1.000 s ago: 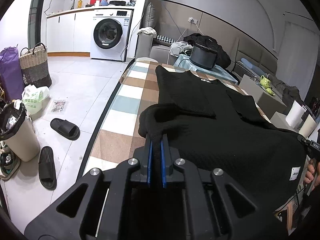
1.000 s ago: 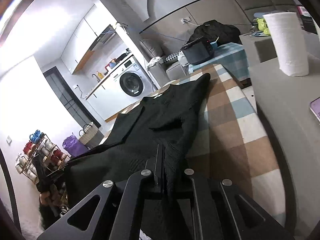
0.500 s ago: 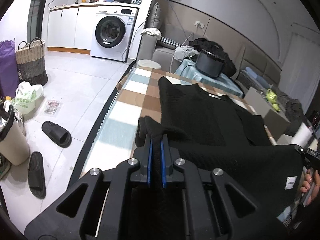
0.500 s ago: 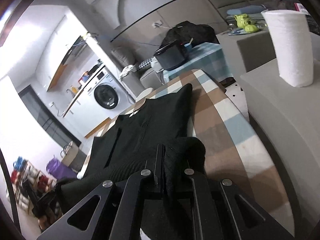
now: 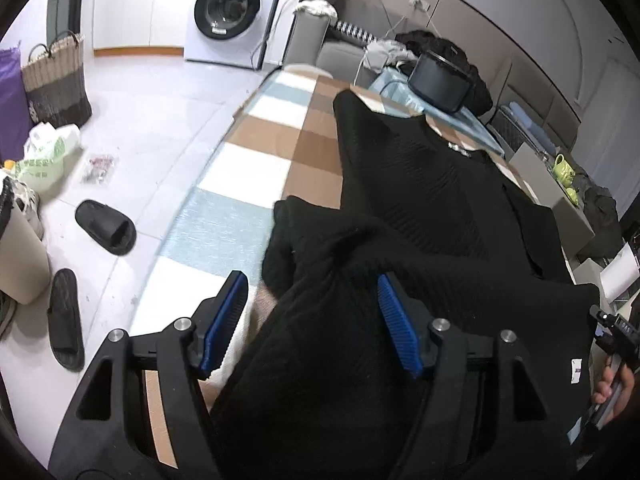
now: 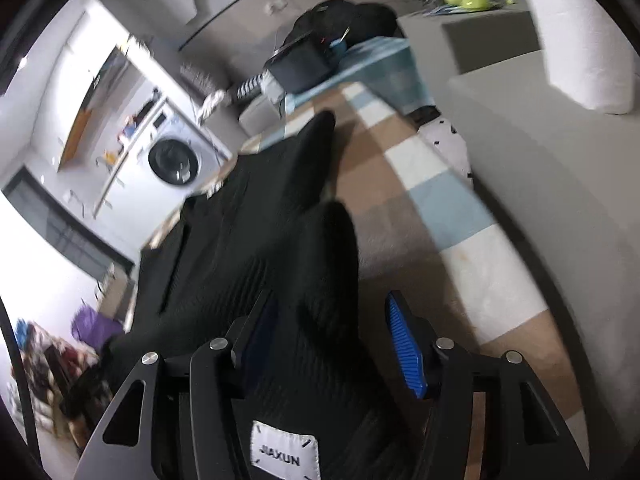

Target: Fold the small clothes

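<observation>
Both your left tool point(image 5: 312, 320) and right tool point(image 6: 332, 340) gape wide, gripping nothing; the black knit top point(image 5: 420, 208), bunched by the desk point(image 5: 256, 152) edge, may unfold.

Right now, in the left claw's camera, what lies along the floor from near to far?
Flat black slipper → second black slipper → white plastic bag → woven basket → washing machine.

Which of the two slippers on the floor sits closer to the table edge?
The upper black slipper, lying slantwise with its opening showing. The other slipper lies lower left of it, lengthwise, nearer the beige bin.
</observation>
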`<state>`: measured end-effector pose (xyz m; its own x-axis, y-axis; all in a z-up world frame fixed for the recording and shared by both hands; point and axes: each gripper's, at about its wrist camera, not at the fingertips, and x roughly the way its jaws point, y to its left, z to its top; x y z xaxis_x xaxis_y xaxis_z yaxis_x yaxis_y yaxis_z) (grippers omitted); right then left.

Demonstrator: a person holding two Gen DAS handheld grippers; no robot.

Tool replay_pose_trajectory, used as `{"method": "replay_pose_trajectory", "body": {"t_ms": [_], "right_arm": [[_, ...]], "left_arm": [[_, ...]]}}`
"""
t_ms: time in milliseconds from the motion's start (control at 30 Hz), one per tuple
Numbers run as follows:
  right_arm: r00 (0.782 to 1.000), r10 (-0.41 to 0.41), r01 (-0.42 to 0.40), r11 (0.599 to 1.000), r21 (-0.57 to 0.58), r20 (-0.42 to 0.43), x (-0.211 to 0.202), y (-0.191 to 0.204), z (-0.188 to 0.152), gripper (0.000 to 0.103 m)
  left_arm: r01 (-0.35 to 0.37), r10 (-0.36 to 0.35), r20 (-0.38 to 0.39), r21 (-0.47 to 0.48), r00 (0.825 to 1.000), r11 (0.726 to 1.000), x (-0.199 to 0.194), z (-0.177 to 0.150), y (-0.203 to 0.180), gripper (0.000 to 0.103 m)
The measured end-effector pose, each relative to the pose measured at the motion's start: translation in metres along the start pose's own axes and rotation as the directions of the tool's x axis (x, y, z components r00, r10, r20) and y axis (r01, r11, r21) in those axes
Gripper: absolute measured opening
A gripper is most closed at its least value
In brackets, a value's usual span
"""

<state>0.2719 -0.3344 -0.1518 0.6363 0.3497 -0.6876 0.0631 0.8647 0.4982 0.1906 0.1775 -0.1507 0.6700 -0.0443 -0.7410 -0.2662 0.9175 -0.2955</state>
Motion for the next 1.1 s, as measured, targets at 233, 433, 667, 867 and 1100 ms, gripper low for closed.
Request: {"method": "replay_pose_trajectory", "body": {"t_ms": [233, 433, 667, 867, 1100], "right_arm": [[0.999, -0.029, 0.028, 0.998, -0.049, -0.017, 0.026, 0.022, 0.009, 0.053], [0.998, -0.047, 0.043, 0.994, -0.095, -0.04, 0.045, 0.031, 0.016, 0.028], [0.996, -0.072, 0.065, 0.99, -0.127, -0.051, 0.044, 0.034, 0.01, 0.025], [0.994, -0.077, 0.065, 0.985, -0.162, -0.073, 0.042, 0.035, 0.004, 0.025], [0.995, -0.042, 0.025, 0.985, -0.169, -0.095, 0.028, 0.027, -0.016, 0.025]], "left_arm": [[0.0, 0.0, -0.013, 0.046, 1.0, 0.999, 0.028, 0.01, -0.017, 0.052], [0.016, -0.012, -0.034, 0.107, 0.999, 0.994, 0.033, 0.01, -0.031, 0.019], [0.005, -0.001, -0.032, 0.136, 0.999, 0.991, 0.019, -0.007, -0.033, 0.018], [0.004, 0.001, -0.034, 0.134, 0.999, 0.991, 0.001, -0.026, -0.028, 0.018], [-0.021, 0.024, -0.019, 0.13, 1.0, 0.991, -0.033, -0.059, -0.017, 0.018]]}}
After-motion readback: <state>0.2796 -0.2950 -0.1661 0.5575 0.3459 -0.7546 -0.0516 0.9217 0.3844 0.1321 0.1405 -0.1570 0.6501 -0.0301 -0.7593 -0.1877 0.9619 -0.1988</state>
